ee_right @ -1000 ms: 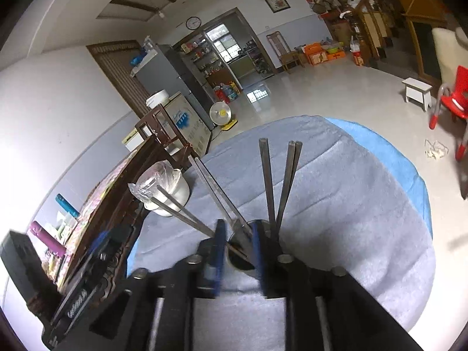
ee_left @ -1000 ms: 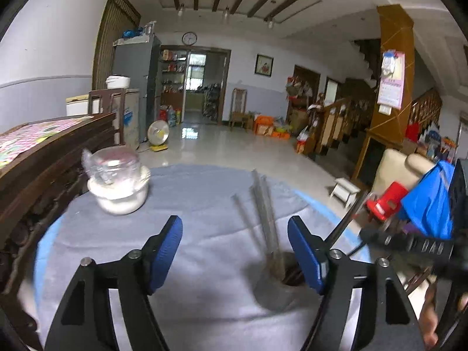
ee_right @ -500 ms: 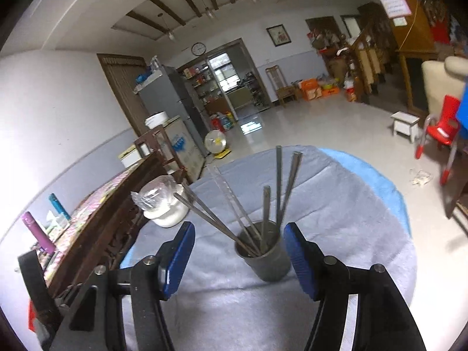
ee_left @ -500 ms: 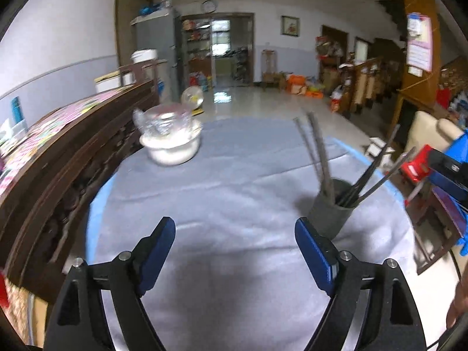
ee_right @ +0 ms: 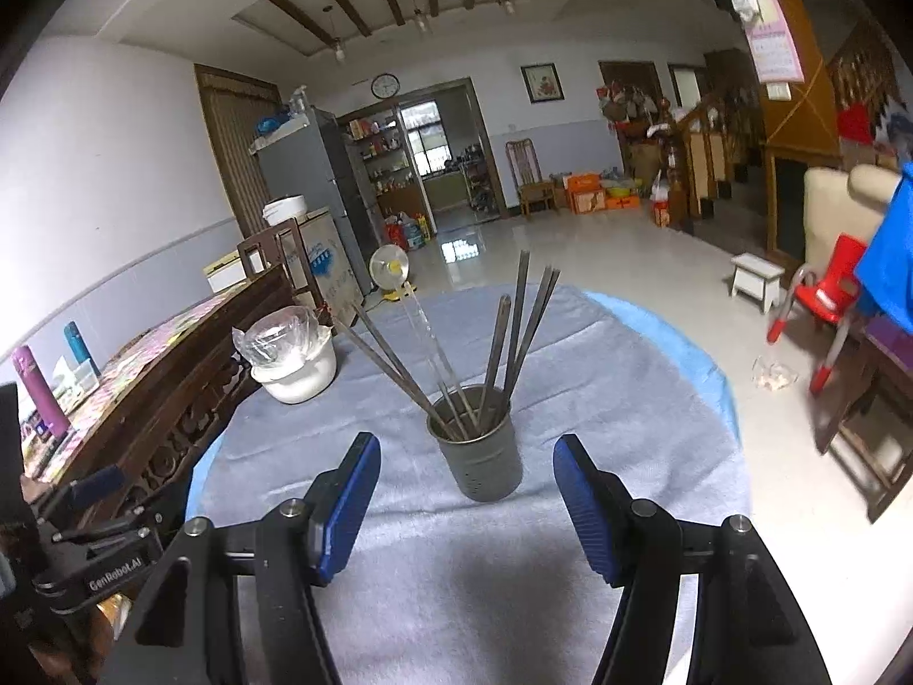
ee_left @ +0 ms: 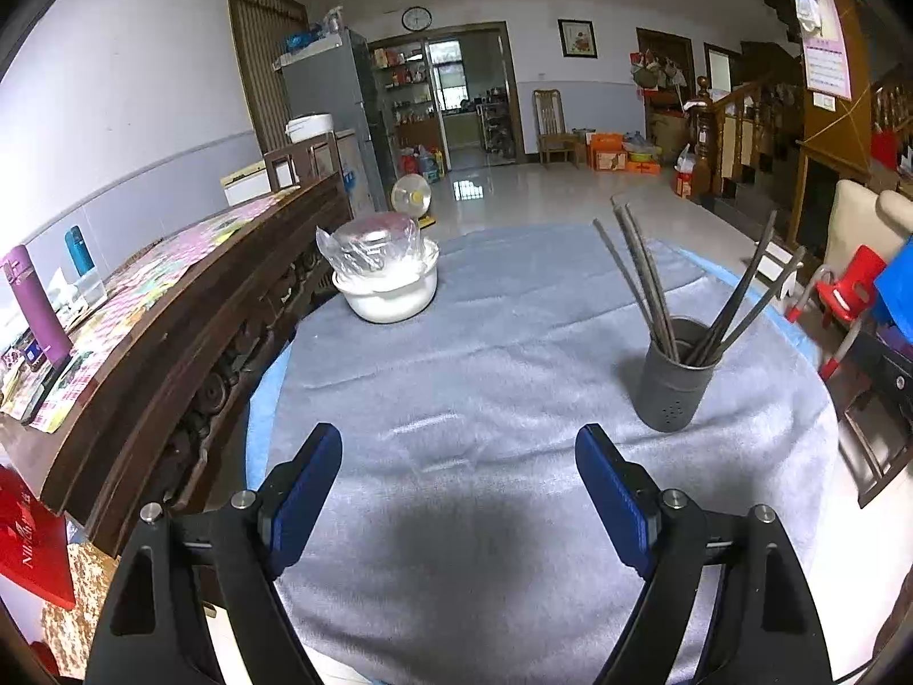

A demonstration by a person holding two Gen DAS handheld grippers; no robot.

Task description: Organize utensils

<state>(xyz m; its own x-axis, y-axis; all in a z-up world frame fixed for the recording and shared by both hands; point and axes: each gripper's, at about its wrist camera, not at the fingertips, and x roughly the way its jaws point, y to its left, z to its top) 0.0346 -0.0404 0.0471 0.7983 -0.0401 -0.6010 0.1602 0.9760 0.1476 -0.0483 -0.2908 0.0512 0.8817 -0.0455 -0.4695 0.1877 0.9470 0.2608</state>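
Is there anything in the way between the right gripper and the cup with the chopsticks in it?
No. The right gripper is open, and only bare gray cloth lies between it and the cup. The white bowl sits off to the left.

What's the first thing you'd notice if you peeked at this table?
A dark grey cup stands on the grey cloth, with long chopsticks fanning out of it. Further back on the left sits a white bowl under crinkly plastic wrap. Both hand-held grippers, left and right, are wide open and empty.
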